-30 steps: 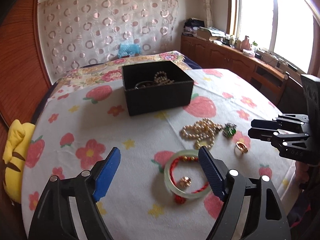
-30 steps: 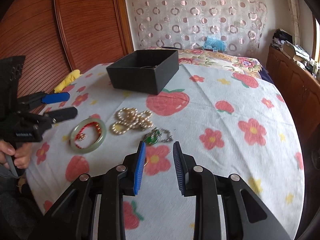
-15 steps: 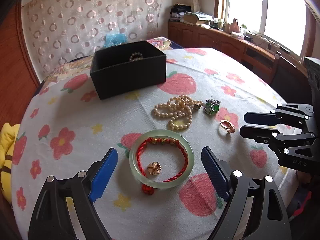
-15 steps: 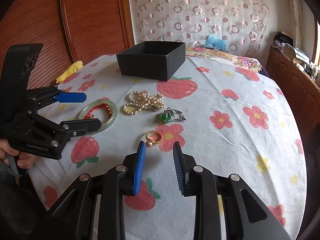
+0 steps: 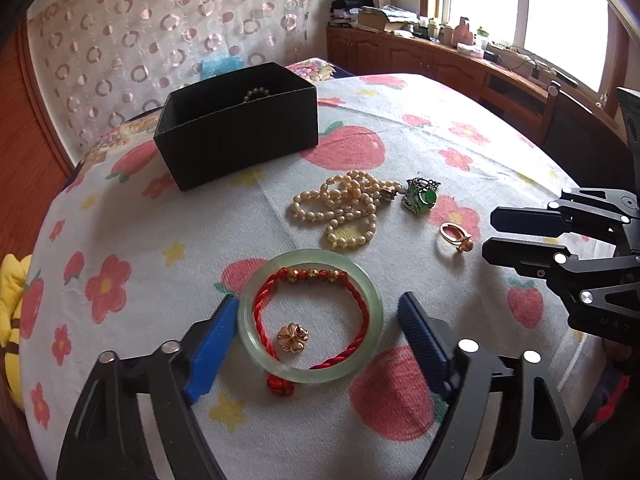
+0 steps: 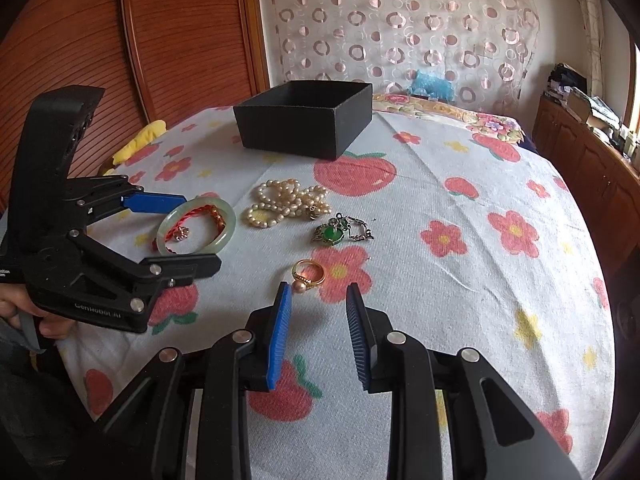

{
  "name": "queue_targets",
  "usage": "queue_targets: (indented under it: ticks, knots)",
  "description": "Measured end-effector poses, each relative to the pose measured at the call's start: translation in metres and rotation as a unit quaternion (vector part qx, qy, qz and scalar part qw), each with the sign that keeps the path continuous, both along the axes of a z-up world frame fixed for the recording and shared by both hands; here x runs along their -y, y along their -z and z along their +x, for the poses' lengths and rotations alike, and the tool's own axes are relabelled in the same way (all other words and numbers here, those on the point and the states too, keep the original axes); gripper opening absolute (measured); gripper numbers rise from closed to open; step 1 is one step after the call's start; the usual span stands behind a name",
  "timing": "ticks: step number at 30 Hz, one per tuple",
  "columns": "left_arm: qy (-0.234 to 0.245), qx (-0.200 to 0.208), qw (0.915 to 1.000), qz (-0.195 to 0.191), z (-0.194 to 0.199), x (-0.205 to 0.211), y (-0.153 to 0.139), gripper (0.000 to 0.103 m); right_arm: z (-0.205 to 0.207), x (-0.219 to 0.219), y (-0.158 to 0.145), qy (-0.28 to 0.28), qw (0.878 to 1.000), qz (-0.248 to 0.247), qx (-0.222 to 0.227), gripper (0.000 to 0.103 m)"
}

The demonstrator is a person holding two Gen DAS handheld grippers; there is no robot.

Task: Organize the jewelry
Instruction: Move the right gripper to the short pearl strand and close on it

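Note:
A pale green jade bangle (image 5: 256, 292) lies on the tablecloth with a red cord bracelet (image 5: 362, 312) and a gold flower charm (image 5: 293, 336) inside it. My left gripper (image 5: 316, 320) is open, its fingers on either side of the bangle; the left pad looks to touch it. A pearl necklace (image 5: 344, 204), a green pendant (image 5: 422, 196) and a gold pearl ring (image 5: 456, 237) lie beyond. My right gripper (image 6: 319, 300) is open just short of the ring (image 6: 308, 274). The open black box (image 5: 240, 128) holds some beads.
The round table wears a strawberry and flower cloth (image 6: 460, 208). A yellow plush (image 5: 10, 304) sits at the left edge. A wooden cabinet (image 5: 440, 64) with clutter runs under the window on the right. A wooden wall panel (image 6: 180, 40) stands behind.
My left gripper has moved forward and down until its open fingers flank the bangle. My right gripper has moved closer to the gold ring.

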State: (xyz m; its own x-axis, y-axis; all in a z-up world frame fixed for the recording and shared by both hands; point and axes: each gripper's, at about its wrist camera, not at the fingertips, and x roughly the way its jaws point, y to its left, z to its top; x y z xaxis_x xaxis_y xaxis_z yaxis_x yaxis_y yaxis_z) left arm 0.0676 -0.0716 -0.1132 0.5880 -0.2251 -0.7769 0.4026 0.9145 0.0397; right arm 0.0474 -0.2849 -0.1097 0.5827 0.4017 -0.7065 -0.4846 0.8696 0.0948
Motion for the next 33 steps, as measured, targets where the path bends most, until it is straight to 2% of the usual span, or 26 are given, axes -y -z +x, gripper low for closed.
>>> queue_targets:
  ticks: [4,12,19,27,33]
  knots:
    - [0.0,0.004,1.0,-0.002,-0.002,-0.002,-0.001,0.069,0.0,-0.001,0.002,-0.002,1.0,-0.004,-0.002,0.031]
    - [-0.013,0.042,0.9986,-0.03,-0.016,-0.018,-0.024,0.069,0.0,-0.008,0.001,-0.007,1.0,-0.021,0.0,0.031]
    - [-0.026,0.057,0.9971,-0.043,-0.021,-0.032,-0.033,0.069,0.009,-0.021,-0.005,-0.025,0.999,-0.028,0.001,0.031]
    - [-0.042,0.064,0.9958,-0.05,-0.02,-0.044,-0.035,0.069,0.041,-0.04,-0.018,-0.047,0.999,-0.021,0.001,0.031]
    - [-0.052,0.067,0.9946,-0.059,-0.019,-0.05,-0.036,0.069,0.08,-0.061,-0.017,-0.056,0.998,-0.036,-0.009,0.031]
